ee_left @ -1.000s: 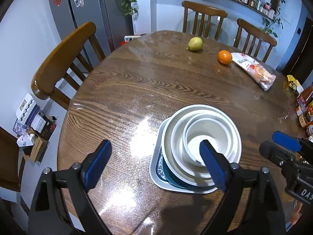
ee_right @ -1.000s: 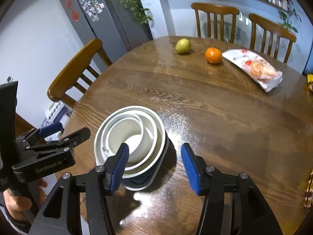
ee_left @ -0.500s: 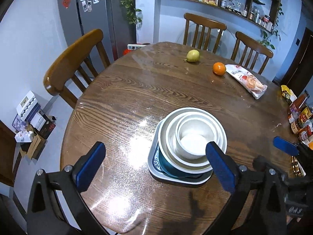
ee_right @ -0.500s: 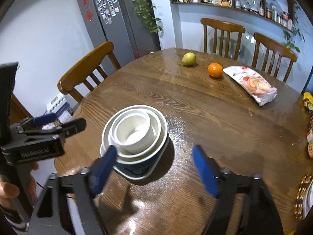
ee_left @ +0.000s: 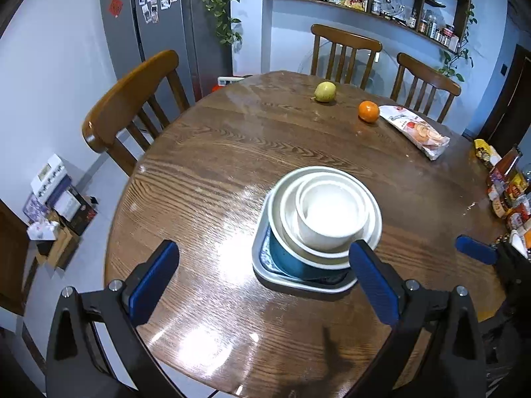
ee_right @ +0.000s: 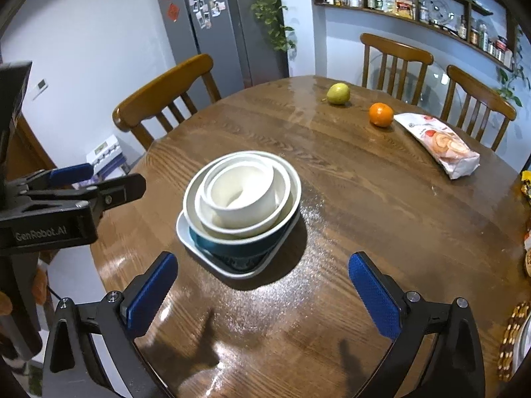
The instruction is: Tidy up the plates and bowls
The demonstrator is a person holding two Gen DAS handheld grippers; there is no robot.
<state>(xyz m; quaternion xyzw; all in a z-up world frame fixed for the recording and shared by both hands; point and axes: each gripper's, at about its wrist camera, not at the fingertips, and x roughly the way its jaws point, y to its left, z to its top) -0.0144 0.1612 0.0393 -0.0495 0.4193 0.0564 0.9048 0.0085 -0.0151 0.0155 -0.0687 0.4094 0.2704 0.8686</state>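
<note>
A stack of dishes stands on the round wooden table (ee_left: 215, 165): a small white bowl (ee_left: 332, 212) nested in wider white bowls, over a teal bowl (ee_left: 285, 258), on a square white plate (ee_left: 262, 267). My left gripper (ee_left: 263, 247) hovers on the near side of the stack, open and holding nothing. In the right wrist view the same small white bowl (ee_right: 242, 195) tops the stack, with the teal bowl (ee_right: 239, 245) under it. My right gripper (ee_right: 263, 260) is off the stack on its near side. Its jaws are opening and nothing is between them.
At the far side lie a pear (ee_left: 325, 92), an orange (ee_left: 368, 111) and a snack bag (ee_left: 418, 131). Packets and jars (ee_left: 507, 185) crowd the table's right edge. Wooden chairs (ee_left: 132, 99) stand at the left and back. Boxes (ee_left: 56, 192) sit on the floor.
Both grippers have drawn back from the stack, which now looks smaller and farther. The right jaws have spread from half shut to wide. The left jaws widened slightly.
</note>
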